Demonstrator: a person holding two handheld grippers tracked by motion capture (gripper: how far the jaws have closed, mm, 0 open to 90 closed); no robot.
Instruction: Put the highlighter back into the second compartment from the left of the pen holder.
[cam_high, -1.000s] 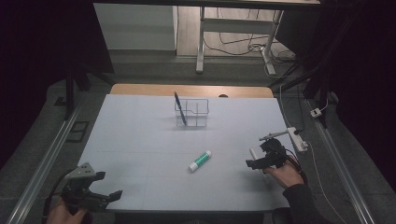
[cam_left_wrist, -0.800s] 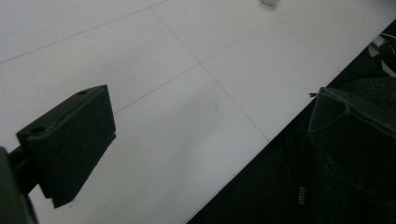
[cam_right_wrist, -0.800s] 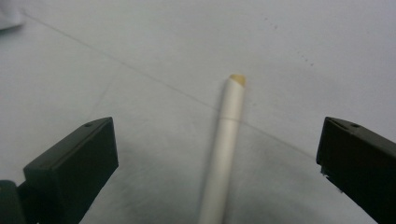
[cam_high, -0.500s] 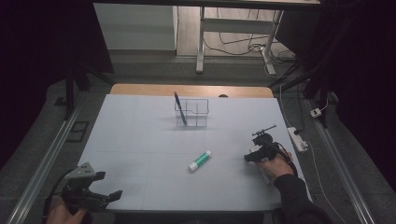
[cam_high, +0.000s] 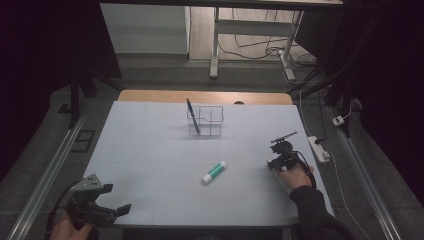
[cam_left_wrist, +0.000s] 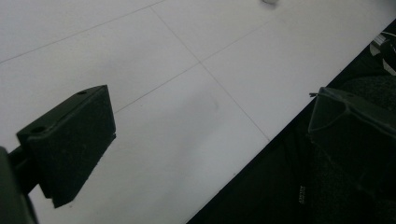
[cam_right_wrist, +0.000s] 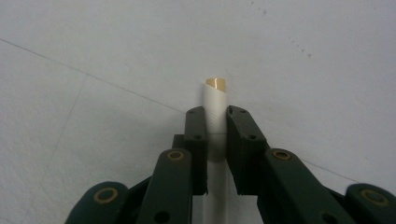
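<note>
Right tongs (cam_right_wrist: 215, 140): closed on a thin white stick (cam_right_wrist: 215, 105); the two black jaws press it from either side, with no gap showing between jaw and stick.
White stick: runs straight up between the jaws in the right gripper view; its pale, yellowish tip pokes out just beyond the jaw ends, over the desk surface. Whether the tip touches the surface cannot be told.
Right tongs on the desk: in the high view they sit near the right edge of the desk (cam_high: 150, 150), held by the person's right hand (cam_high: 295, 175), with a dark sleeve behind it.
Left tongs (cam_left_wrist: 205, 135): jaws spread wide, nothing between them. One jaw shows over the white surface at the left of the left gripper view, the other at the right, over the dark drop past the desk edge.
Left tongs on the desk: in the high view they are at the near left corner, in the person's left hand (cam_high: 67, 227), well apart from the right tongs.
Glue stick (cam_high: 214, 172): white with a green end, lying flat on the desk, to the left of the right tongs and apart from them.
Clear holder (cam_high: 212, 120): stands toward the far middle of the desk, with a dark pen (cam_high: 192, 115) leaning in its left side.
</note>
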